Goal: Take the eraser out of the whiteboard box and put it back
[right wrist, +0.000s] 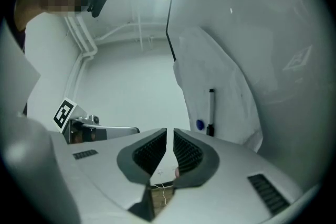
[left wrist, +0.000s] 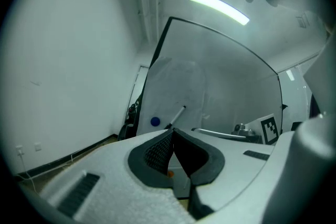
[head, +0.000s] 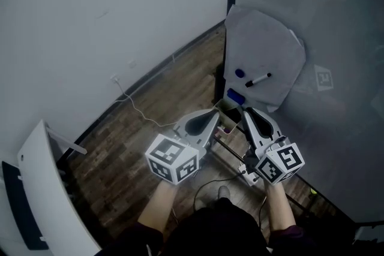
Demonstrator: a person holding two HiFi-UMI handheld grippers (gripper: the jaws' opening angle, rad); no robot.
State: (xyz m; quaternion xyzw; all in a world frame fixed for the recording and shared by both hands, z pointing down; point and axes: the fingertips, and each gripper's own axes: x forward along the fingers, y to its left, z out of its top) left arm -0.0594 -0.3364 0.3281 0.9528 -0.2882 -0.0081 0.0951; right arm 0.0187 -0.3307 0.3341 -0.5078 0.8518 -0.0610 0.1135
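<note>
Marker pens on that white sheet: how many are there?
1: the marker pen sits on the sheet, beside a blue dot. Others may be hidden.

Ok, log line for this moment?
left claw: shut, empty | right claw: slightly apart, empty | eraser: ahead of both, not held

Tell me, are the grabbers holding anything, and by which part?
Nothing is held. The left gripper has its jaws together on nothing, and the right gripper has a thin gap between its jaws with nothing in it.

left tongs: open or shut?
Shut. In the left gripper view the left tongs meet at their tips, with nothing between them.
</note>
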